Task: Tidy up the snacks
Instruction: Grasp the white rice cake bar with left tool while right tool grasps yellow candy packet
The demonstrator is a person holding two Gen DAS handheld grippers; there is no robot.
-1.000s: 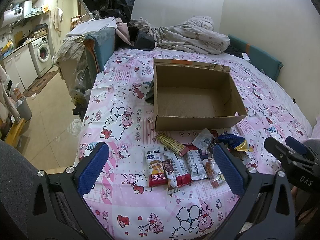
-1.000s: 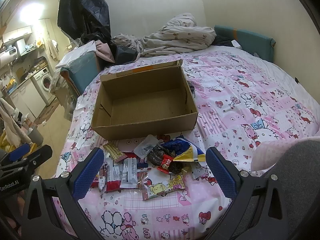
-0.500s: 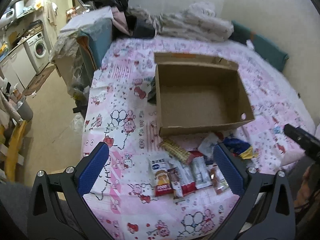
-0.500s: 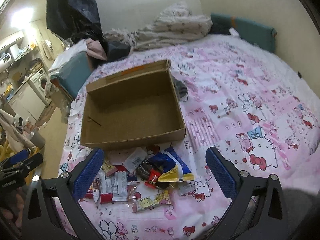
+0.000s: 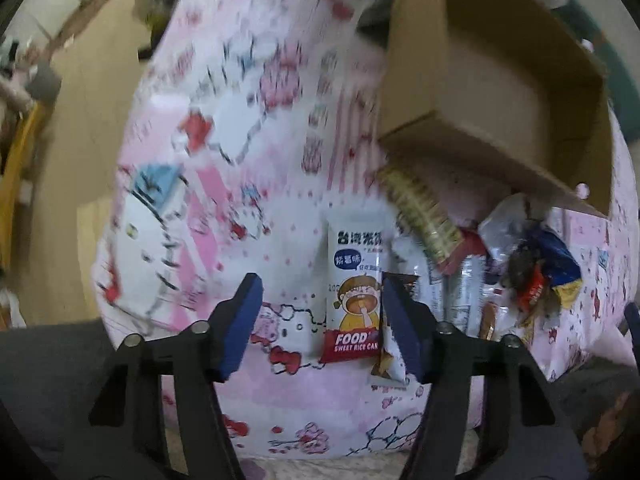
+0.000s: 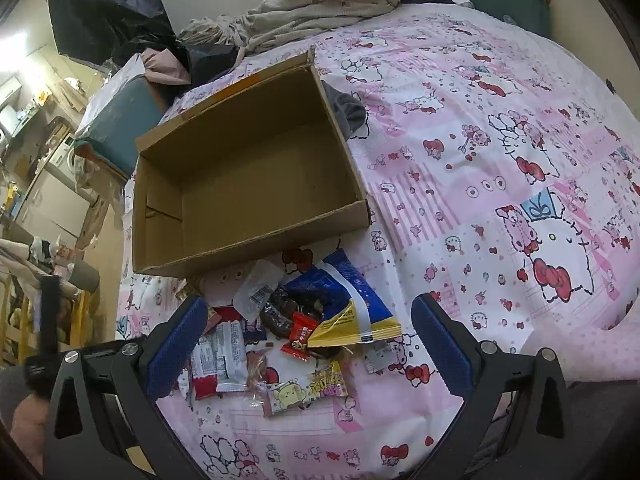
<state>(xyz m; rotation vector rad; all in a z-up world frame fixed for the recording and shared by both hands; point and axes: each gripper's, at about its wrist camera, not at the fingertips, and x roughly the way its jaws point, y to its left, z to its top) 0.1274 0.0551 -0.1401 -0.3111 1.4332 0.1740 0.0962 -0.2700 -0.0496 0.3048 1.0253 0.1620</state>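
Observation:
An empty cardboard box lies open on the bed; it also shows in the left wrist view. A heap of snack packets lies in front of it. My left gripper is open, low over the bed, its right finger beside a white sweet rice cake packet. A striped gold bar and a blue-yellow bag lie to its right. My right gripper is open above the heap, over the blue-yellow bag and a yellow cartoon packet.
The bed has a pink cartoon sheet. Crumpled bedding and dark bags lie at the head. A teal-topped stand and floor clutter are on the left. A dark cloth lies beside the box.
My left gripper has dropped sharply toward the left end of the snack heap and its fingers have narrowed. My right gripper has moved slightly closer over the heap.

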